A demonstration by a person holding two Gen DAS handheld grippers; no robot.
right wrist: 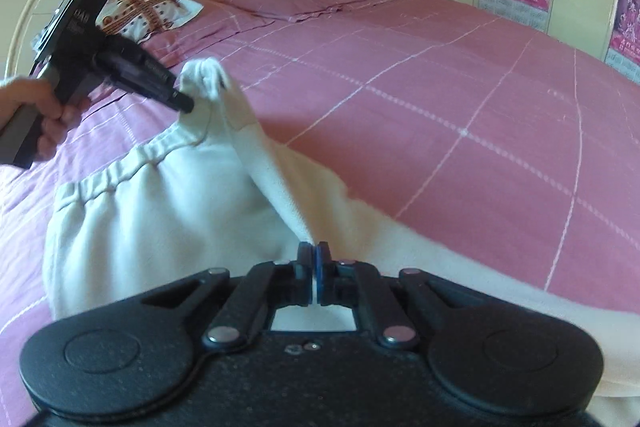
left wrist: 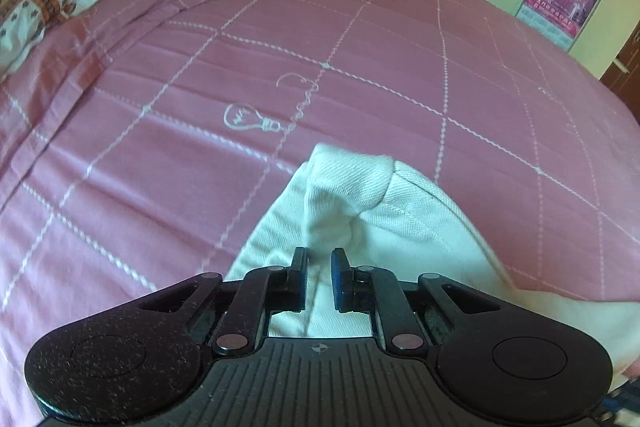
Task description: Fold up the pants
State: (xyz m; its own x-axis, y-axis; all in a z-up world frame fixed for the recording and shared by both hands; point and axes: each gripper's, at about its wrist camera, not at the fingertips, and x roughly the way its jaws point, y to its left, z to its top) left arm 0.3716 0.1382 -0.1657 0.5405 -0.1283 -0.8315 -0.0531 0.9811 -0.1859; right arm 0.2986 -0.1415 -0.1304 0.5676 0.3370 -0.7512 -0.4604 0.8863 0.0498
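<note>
On the pink bed sheet (right wrist: 440, 87) lie white pants (right wrist: 160, 211), their waistband corner lifted. Left gripper (left wrist: 319, 259) has its jaws a small gap apart with a bunch of the fabric pinched between them. Right gripper (right wrist: 313, 254) is pressed nearly together, clamped on a thin fold of the pants.

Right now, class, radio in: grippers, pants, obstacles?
Left gripper and right gripper both shut on pants. Waistband end lifted off bed. Nothing blocking.
</note>
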